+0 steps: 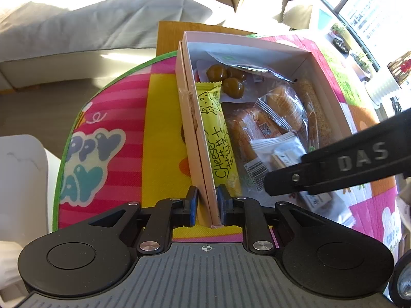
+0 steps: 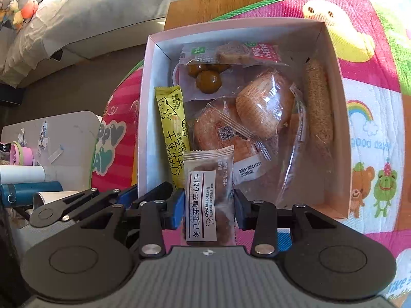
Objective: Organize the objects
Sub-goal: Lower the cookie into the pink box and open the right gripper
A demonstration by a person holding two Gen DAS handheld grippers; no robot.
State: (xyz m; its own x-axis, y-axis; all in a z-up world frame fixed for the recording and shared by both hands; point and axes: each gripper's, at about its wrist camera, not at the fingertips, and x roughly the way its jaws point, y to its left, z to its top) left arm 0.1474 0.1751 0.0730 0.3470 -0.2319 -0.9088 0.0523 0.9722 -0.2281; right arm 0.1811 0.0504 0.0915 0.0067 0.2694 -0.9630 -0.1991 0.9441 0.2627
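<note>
A white cardboard box [image 2: 334, 82] sits on a colourful play mat and holds several snack packs: a yellow cheese bar [image 2: 170, 125], wrapped bread buns [image 2: 262, 105], brown glazed balls [image 2: 208, 80] and a sesame stick [image 2: 319, 102]. My left gripper [image 1: 207, 204] is shut on the box's near left wall [image 1: 190, 113]. My right gripper [image 2: 209, 208] is shut on a clear-wrapped biscuit pack [image 2: 208, 195] over the box's near edge; it also shows in the left wrist view [image 1: 331, 169]. The cheese bar [image 1: 218, 133] lies along the left wall.
The play mat [image 1: 108, 138] covers a wooden table [image 1: 167, 36]. A grey sofa [image 1: 90, 25] lies beyond. A low white table [image 2: 56, 133] with paper scraps, a pink cup [image 2: 20, 154] and a teal bottle [image 2: 28, 192] stand to the left.
</note>
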